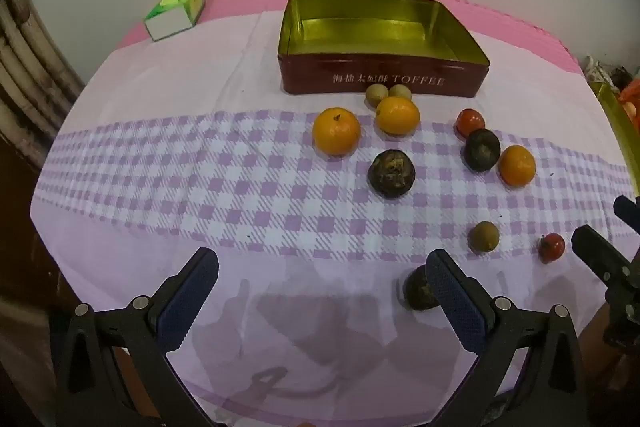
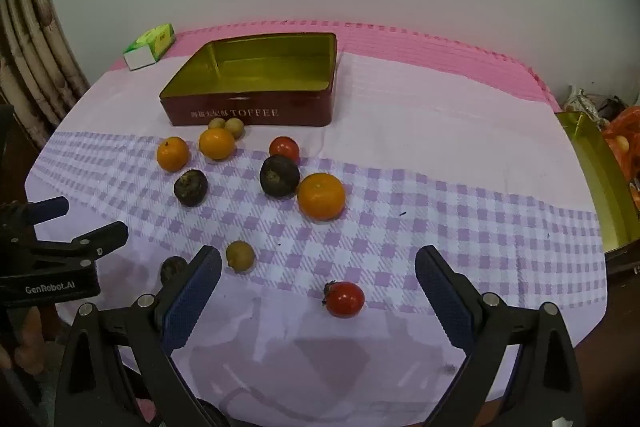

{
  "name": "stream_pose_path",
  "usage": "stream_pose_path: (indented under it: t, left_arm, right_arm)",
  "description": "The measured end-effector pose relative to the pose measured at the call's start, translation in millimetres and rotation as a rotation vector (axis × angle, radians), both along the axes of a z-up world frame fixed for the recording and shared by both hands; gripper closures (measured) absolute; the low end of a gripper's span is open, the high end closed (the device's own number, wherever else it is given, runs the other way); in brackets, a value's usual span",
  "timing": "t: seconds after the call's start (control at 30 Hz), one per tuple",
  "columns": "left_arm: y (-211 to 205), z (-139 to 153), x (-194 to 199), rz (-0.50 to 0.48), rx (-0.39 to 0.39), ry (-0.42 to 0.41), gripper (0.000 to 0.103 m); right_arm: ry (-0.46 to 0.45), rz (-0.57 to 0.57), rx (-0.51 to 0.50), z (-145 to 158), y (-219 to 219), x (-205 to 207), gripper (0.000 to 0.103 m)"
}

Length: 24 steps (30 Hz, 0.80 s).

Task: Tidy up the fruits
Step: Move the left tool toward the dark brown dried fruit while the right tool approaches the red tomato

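We hold the left gripper and right gripper wide, empty, above the surface's near edge; fruit scattered before the open toffee tin, right side bare.

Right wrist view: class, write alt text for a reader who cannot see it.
An open right tool hovers over a red tomato on a checked tablecloth. Beyond lie oranges, dark fruits and small brown fruits before an empty toffee tin.
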<state>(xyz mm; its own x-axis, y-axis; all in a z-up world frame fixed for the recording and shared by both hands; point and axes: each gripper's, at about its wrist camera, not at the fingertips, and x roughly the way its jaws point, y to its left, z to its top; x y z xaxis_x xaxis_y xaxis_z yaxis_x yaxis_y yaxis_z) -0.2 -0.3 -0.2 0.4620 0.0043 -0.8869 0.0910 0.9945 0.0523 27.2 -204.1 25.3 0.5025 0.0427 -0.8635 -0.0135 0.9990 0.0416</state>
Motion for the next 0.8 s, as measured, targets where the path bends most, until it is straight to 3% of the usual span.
stream_pose_path:
  t: [0.1,0.13,0.27,0.8]
  left_arm:
    - [-2.6,0.9,-3.6,0.002,0.005,-0.004,0.0]
    - [4.0,-1.1,-8.3,0.006,-0.038,-0.001,0.0]
    - [2.6,-10.3,4.4,0.005,-0.041,0.063,0.0]
    - [0.0,-16.4,-0.2,-0.065,-0.021,0.059,0.001]
  right_arm:
    - [0.006,0.005,0.019,1.5,0.2,2.5,0.007]
    - [0.007,0.006,0.027,2.7,-0.3,3.9,0.007]
    - [0.028,0.003,0.018,-9.4,-1.8,3.5,0.009]
    - [0.065,0.0,0.01,-21.1,-4.5,8.0,0.011]
